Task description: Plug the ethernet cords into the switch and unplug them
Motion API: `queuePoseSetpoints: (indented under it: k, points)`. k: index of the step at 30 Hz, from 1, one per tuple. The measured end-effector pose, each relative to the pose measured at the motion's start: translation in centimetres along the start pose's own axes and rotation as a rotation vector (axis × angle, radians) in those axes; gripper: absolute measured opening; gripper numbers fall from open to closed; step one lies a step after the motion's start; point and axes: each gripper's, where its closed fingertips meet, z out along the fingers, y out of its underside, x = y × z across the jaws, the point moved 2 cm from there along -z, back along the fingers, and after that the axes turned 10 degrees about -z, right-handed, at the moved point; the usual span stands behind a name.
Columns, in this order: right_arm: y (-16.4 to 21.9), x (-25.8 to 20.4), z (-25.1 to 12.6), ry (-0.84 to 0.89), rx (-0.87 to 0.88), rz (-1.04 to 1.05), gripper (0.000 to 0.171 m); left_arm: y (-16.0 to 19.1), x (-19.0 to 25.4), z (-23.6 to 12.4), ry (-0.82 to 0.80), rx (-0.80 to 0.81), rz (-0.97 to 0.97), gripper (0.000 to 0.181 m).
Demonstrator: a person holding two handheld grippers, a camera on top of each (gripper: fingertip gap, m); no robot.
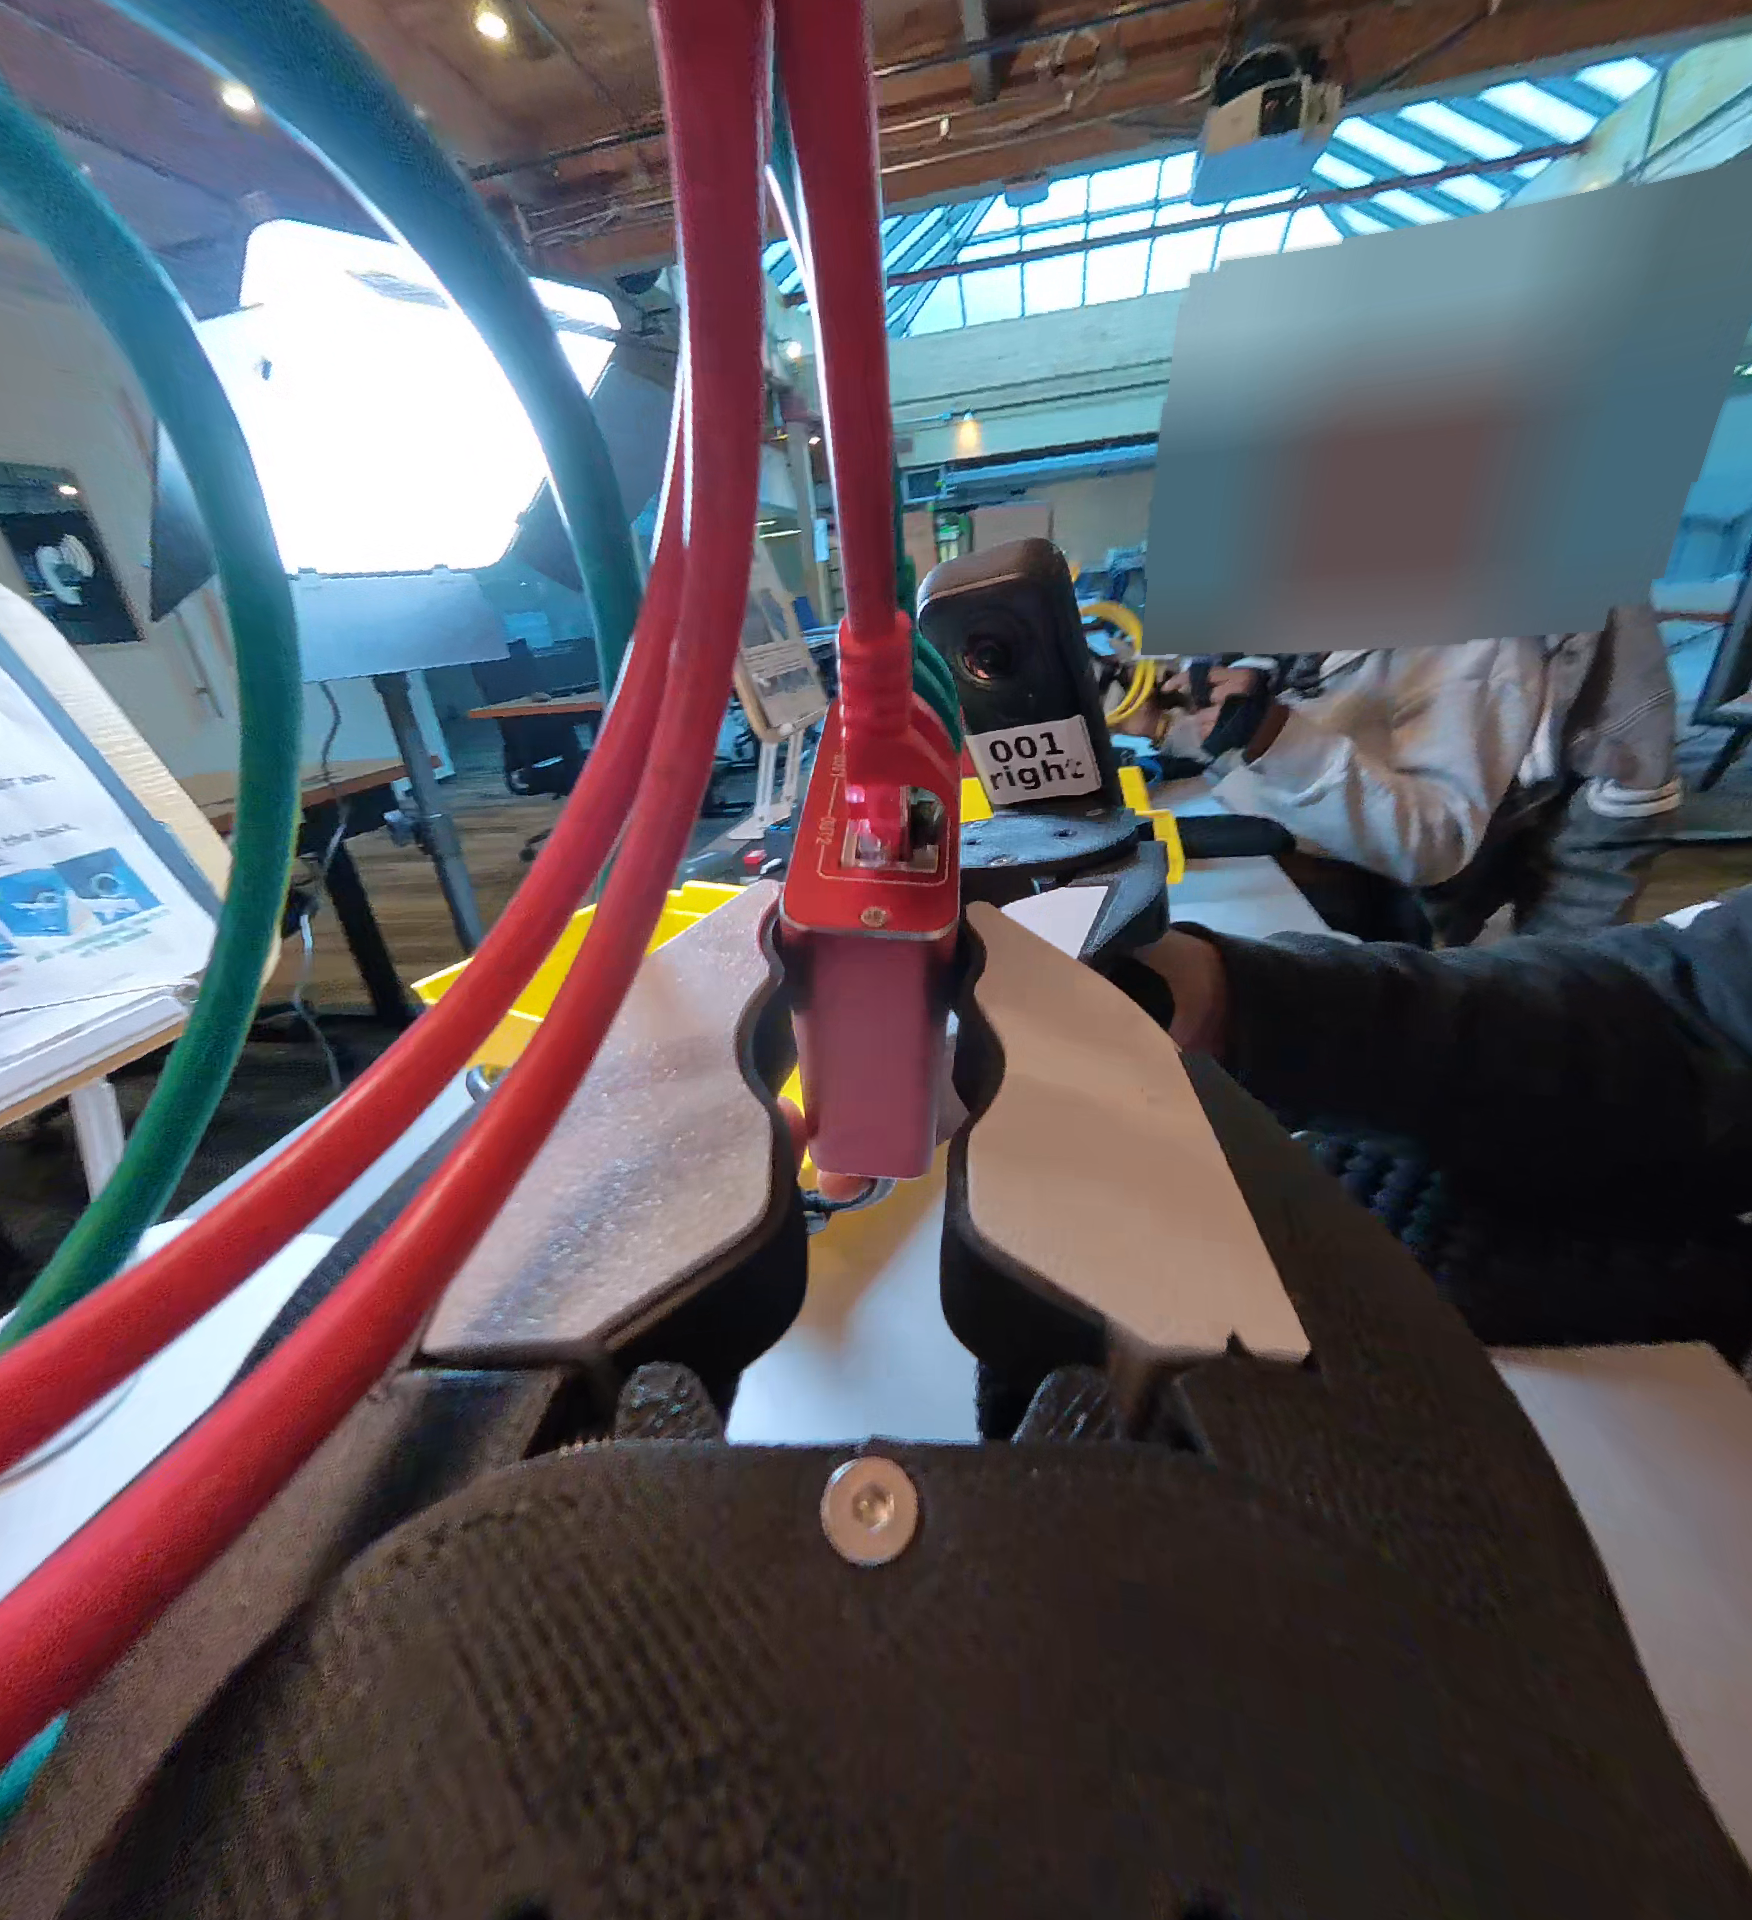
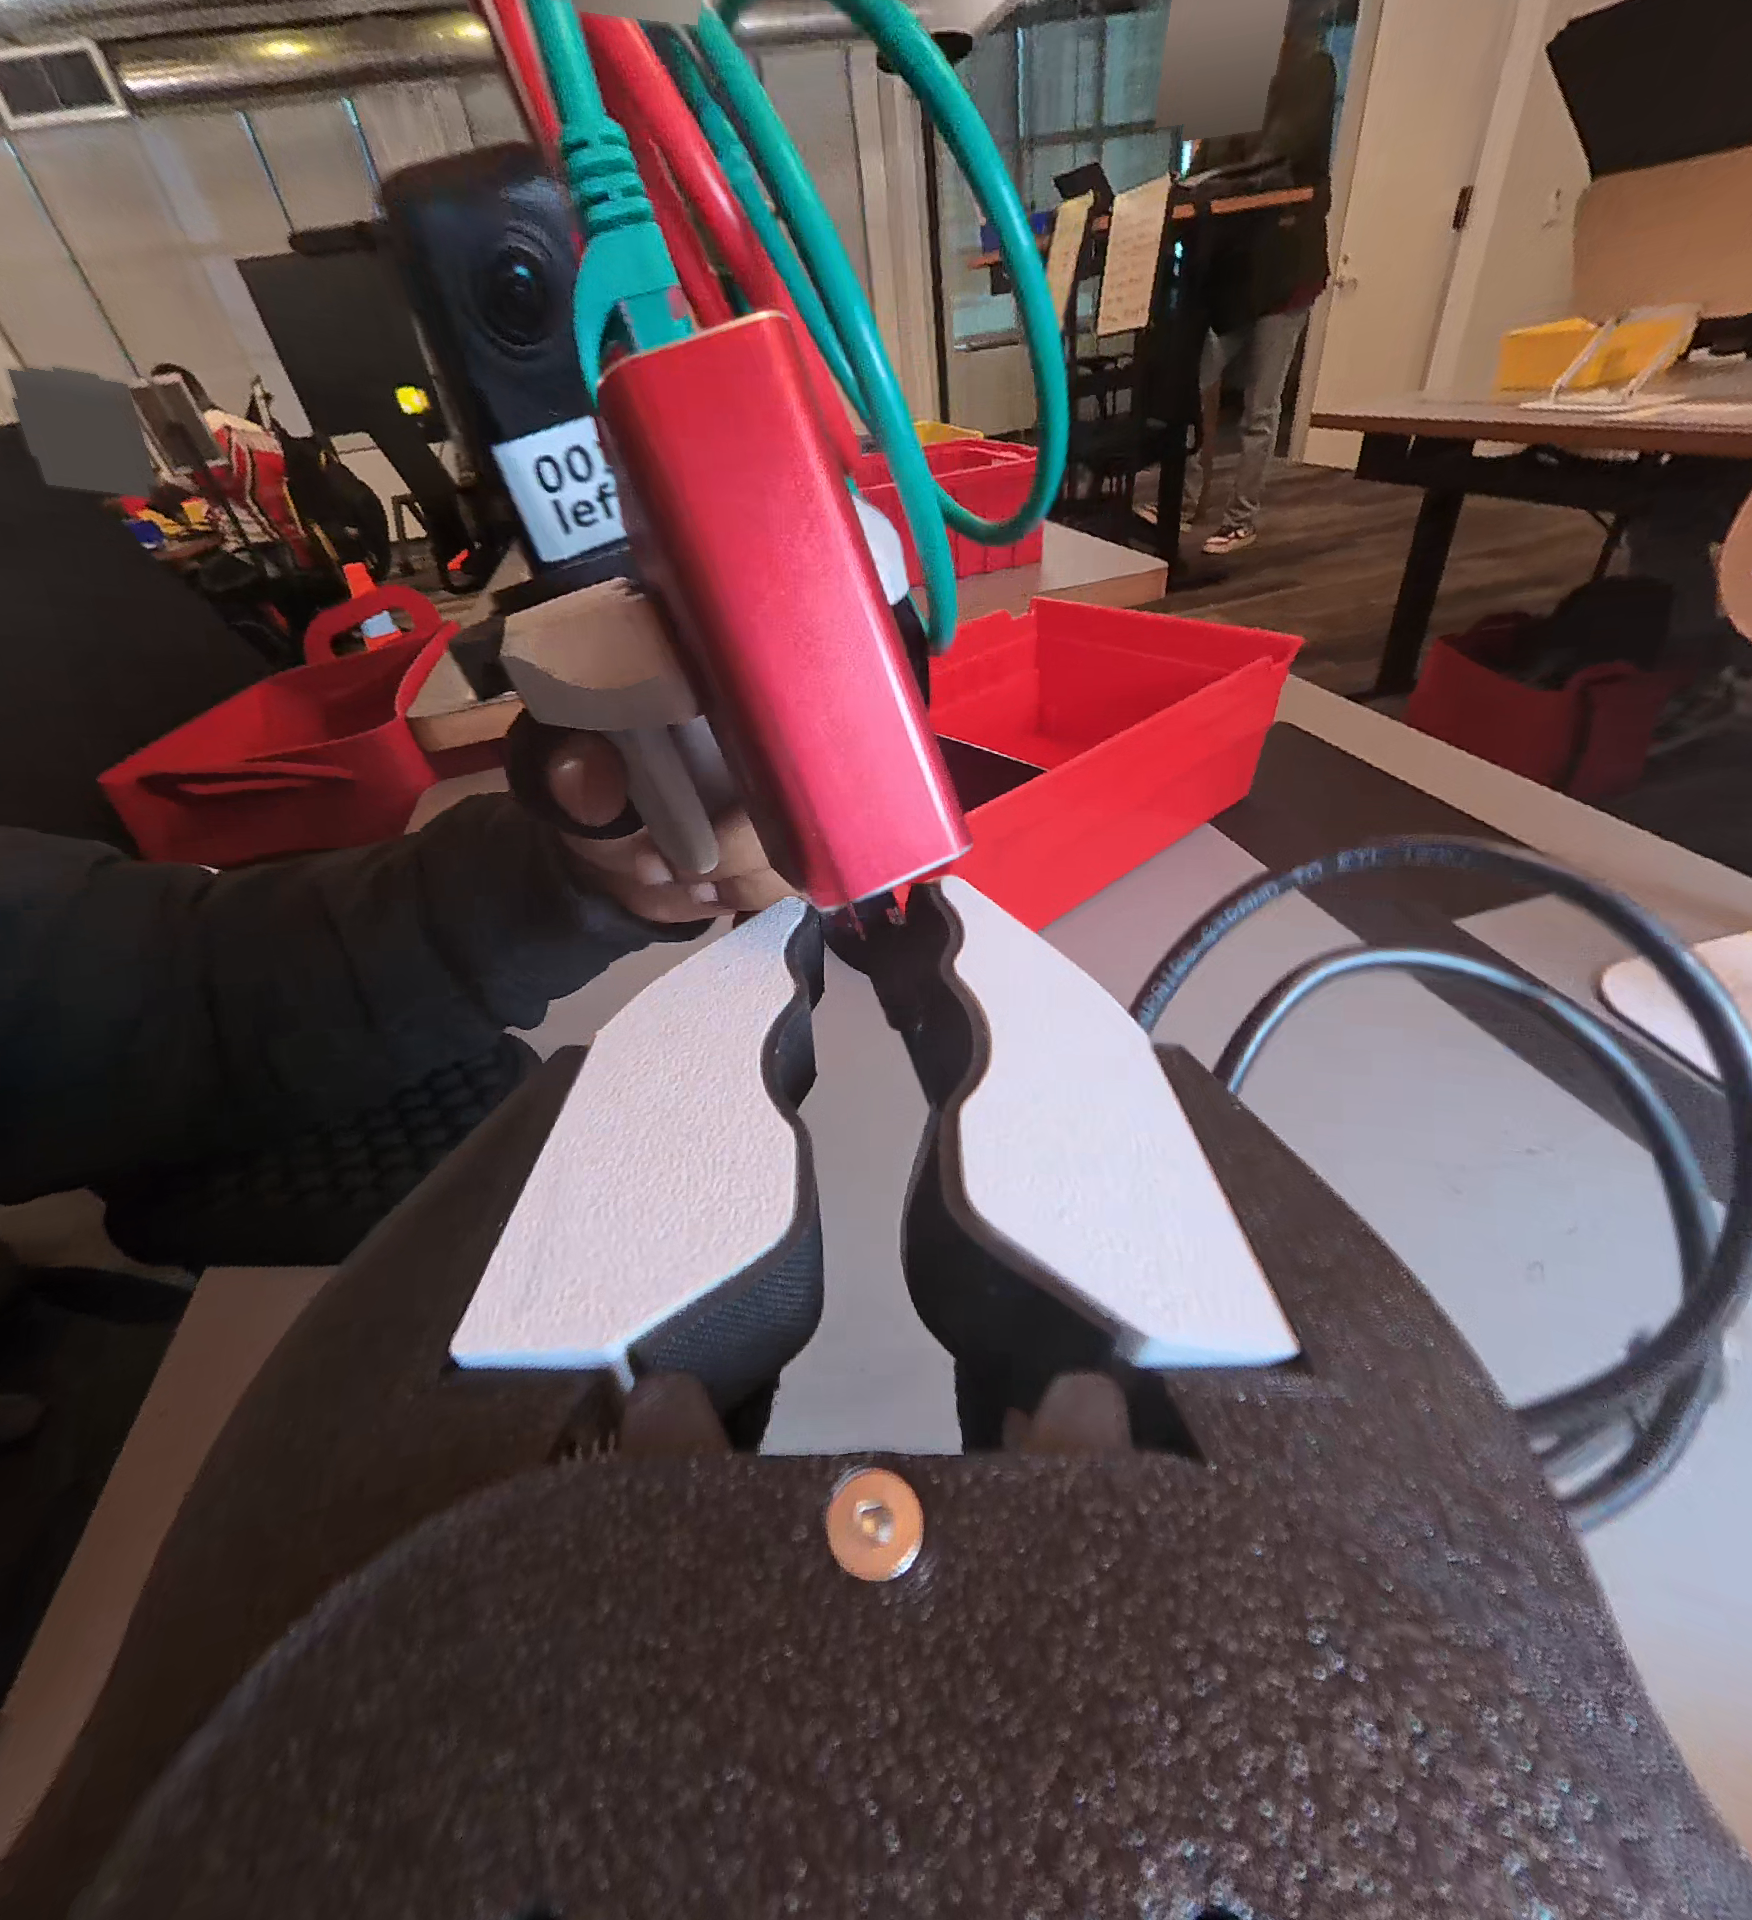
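Note:
My left gripper (image 1: 867, 925) is shut on a small red metal switch (image 1: 867, 1049) and holds it upright above the table. A red ethernet cord (image 1: 856, 416) is plugged into a port on its top end. A green ethernet cord (image 2: 623, 218) is plugged in beside it, and its loops (image 1: 259, 727) hang around. In the right wrist view the switch (image 2: 778, 603) tilts toward my right gripper (image 2: 877, 914). That gripper is closed at the switch's lower end, apparently on the dark plug of a black cord (image 2: 1682, 1039). The plug itself is mostly hidden.
The black cord coils on the grey table (image 2: 1423, 1247) at the right. A red bin (image 2: 1163, 717) stands behind the switch and a red bag (image 2: 280, 769) to the left. A yellow bin (image 1: 643, 925) and a paper stand (image 1: 20, 883) are in the left wrist view. Spacing between my two grippers at the tips: around 5 cm.

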Motion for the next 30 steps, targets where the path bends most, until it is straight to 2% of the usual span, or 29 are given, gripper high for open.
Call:
queuePoseSetpoints:
  k: [3, 6, 9, 11, 12, 14, 15, 18, 22, 26, 30]
  points:
    - [0.3, 0.4, 0.0, 0.027, -0.006, 0.016, 0.016, 0.2, -0.2, 0.1, -0.034, -0.011, 0.041, 0.025]
    - [0.2, 0.4, 0.0, 0.086, -0.061, -0.102, 0.016, 0.1, -0.2, 0.0, -0.020, -0.014, 0.029, 0.030]
    - [0.0, 0.1, -0.2, 0.069, -0.075, -0.129, 0.015, -0.6, 0.2, -0.2, 0.018, 0.015, 0.001, 0.026]
    - [3.6, 2.6, -0.9, 0.177, -0.226, -0.139, 0.014, -5.7, 2.1, -2.4, 0.169, 0.259, -0.083, 0.027]
    - [4.1, 2.8, -1.1, 0.137, -0.165, -0.046, 0.014, -8.2, 2.6, -3.8, 0.158, 0.313, -0.051, 0.027]
    - [1.8, 1.8, -0.9, 0.096, -0.079, -0.046, 0.014, -9.9, 2.3, -5.9, 0.010, 0.251, 0.103, 0.027]
    - [0.3, 1.0, -0.6, 0.082, -0.068, -0.091, 0.014, -10.1, 1.9, -6.7, -0.022, 0.224, 0.101, 0.026]
    - [-2.5, -0.3, -0.1, 0.072, -0.073, -0.165, 0.014, -10.0, 0.0, -8.3, -0.084, 0.201, 0.056, 0.027]
    - [-4.3, -0.1, -1.2, 0.102, -0.051, -0.186, 0.014, -8.7, -1.8, -8.0, -0.118, 0.163, -0.014, 0.026]
    - [-5.9, 2.0, -4.0, 0.195, -0.050, -0.199, 0.014, -6.6, -2.6, -6.4, -0.104, 0.091, -0.111, 0.026]
    - [-6.9, 5.8, -8.2, 0.386, -0.072, -0.240, 0.014, -3.9, -3.4, -4.5, -0.149, -0.026, -0.144, 0.025]
